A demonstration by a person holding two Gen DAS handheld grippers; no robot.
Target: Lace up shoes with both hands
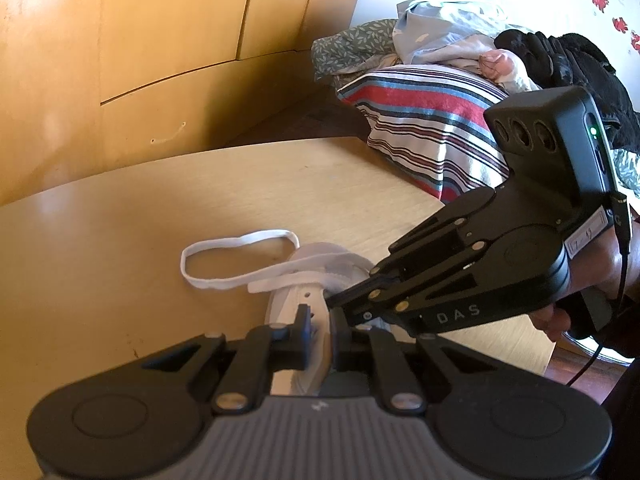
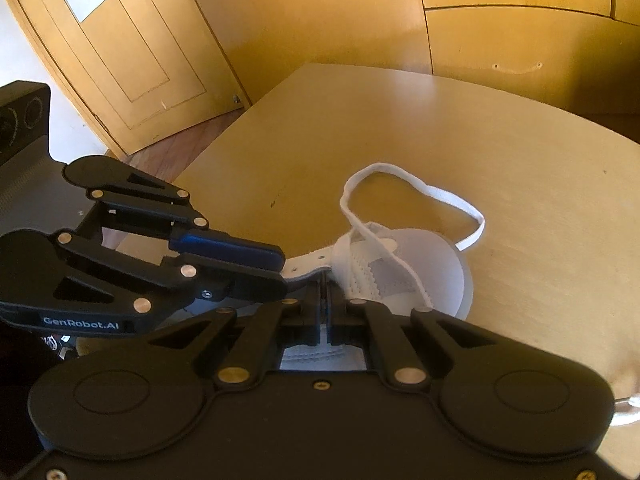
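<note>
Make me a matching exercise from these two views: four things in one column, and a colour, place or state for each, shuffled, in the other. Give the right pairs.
Things
1. shoe
2. lace
3. left gripper
4. striped blanket

Descriptions
A. lies in an open loop on the table
B. beyond the table, red, blue and white
C. white, on the table between both grippers
D. clamped on the shoe's eyelet flap

Pairs: 1-C, 2-A, 3-D, 4-B

Shoe (image 1: 298, 308) heel hidden — behind left claw (image 1: 320, 320).
</note>
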